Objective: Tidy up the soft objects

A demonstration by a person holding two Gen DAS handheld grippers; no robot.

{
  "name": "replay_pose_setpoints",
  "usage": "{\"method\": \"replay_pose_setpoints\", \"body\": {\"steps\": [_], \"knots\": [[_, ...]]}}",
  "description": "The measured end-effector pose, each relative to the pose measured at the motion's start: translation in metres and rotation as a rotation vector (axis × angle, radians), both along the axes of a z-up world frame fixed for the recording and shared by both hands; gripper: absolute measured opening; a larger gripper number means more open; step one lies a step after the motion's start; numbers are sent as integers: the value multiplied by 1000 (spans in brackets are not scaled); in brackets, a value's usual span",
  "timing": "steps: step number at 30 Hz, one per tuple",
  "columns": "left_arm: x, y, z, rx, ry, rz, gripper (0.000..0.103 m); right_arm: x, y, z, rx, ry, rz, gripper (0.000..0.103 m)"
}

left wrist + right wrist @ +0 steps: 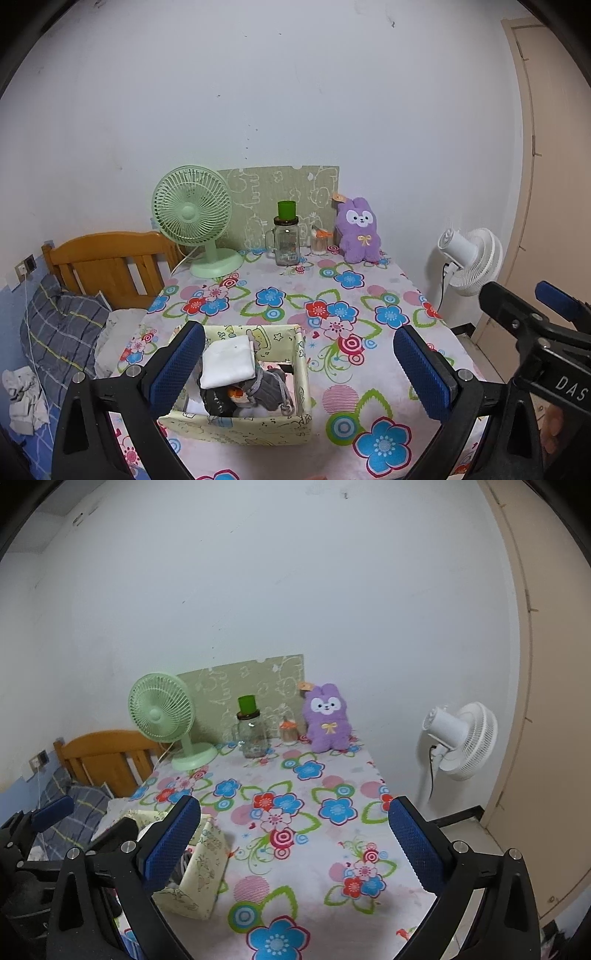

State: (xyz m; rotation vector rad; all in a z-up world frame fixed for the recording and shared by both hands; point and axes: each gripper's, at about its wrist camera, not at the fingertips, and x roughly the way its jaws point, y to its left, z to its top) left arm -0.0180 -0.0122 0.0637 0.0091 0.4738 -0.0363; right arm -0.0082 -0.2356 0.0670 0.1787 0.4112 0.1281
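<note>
Near us the left gripper (299,369) and right gripper (295,845) both gape wide, holding nothing. The storage box (303,373) of folded cloths sits near left; the purple plush bunny (327,720) stands upright far ahead, nearer our right gripper.

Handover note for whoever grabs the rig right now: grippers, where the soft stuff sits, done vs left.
Left gripper: open, empty, over the fabric storage box.
Right gripper: open, empty, above the floral tablecloth to the right of the box.
In the box: folded white cloth on top, grey knit item and dark pieces beneath.
Done: those items are boxed.
Possibly left: purple plush bunny still upright at the table's far edge, by the wall.
</note>
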Motion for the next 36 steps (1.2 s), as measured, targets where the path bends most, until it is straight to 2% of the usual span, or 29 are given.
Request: {"method": "replay_pose_setpoints", "body": {"steps": [36], "knots": [[-4, 16, -1, -17, -8, 55, 103, -5, 11, 0, -55, -28, 6, 103]]}}
